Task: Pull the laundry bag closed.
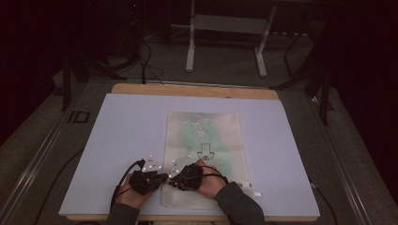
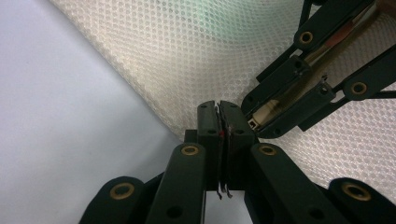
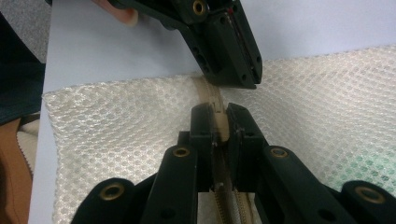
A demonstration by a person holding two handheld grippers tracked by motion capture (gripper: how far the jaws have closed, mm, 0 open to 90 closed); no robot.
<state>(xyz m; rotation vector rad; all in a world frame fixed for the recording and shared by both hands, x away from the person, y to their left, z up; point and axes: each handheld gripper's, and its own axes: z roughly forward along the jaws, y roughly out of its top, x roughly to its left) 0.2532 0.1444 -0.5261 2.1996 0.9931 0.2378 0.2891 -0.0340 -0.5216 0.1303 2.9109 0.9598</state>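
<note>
One white mesh laundry bag (image 1: 204,150) lies flat on the pale sheet (image 1: 117,140) that covers the single wooden table (image 1: 195,90), its near end toward the person, with a black arrow mark (image 1: 205,151) printed at its middle and a green tint showing through the netting. Two hand-held grippers meet at the bag's near left corner, close enough almost to touch. The left gripper (image 1: 157,179), seen from above in the person's left hand (image 1: 136,187), rests at the bag's left edge; in the left gripper view its two jaws stand nearly together with only a thin slit between them, and whether they pinch the mesh edge cannot be told. The right gripper (image 3: 217,123), held in the right hand (image 1: 209,180), has its two jaws closed on the bag's beige zipper tape (image 3: 219,119), which runs up between the pads in the right gripper view while the zipper teeth trail below. One cable (image 1: 119,183) loops from the left gripper off the table's near edge. Two dark sleeves come in from the bottom of the high view. Beyond the table, one pale metal stand (image 1: 225,37) sits on the grey floor.
</note>
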